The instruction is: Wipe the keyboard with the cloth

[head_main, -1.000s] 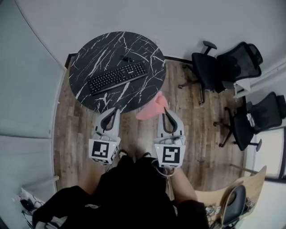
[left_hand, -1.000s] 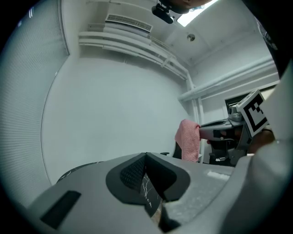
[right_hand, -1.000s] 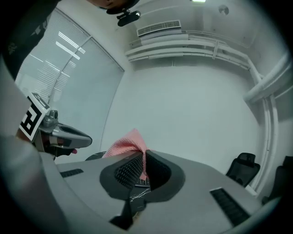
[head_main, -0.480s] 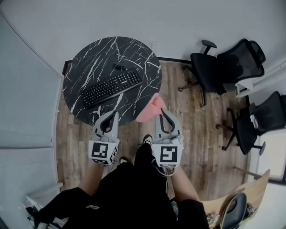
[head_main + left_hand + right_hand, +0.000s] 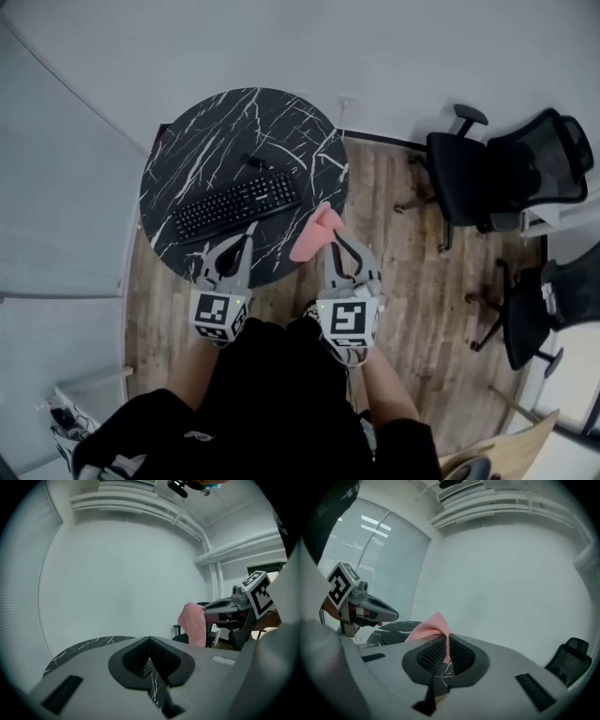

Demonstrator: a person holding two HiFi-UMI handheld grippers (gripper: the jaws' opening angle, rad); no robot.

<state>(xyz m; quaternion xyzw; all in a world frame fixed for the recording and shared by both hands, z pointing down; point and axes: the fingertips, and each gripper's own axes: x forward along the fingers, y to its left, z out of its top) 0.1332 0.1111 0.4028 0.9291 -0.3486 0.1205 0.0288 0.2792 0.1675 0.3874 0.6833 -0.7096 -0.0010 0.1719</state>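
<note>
A black keyboard (image 5: 235,205) lies slantwise on the round black marble table (image 5: 291,131). My right gripper (image 5: 332,233) is shut on a pink cloth (image 5: 314,234), which hangs off the table's near right edge; in the right gripper view the cloth (image 5: 429,628) pokes up from between the closed jaws. My left gripper (image 5: 248,231) is shut with nothing in it, its tip over the table's near edge just short of the keyboard. In the left gripper view the cloth (image 5: 193,624) hangs at the right with the right gripper (image 5: 206,609) behind it.
A small dark object (image 5: 252,162) lies on the table beyond the keyboard. Black office chairs (image 5: 502,178) stand at the right on the wood floor (image 5: 412,281). A white wall (image 5: 309,37) runs behind the table, and a glass partition (image 5: 56,216) is at the left.
The person has stepped closer to the table. Both grippers now reach the table's near edge, and the cloth has come up against its right rim.
</note>
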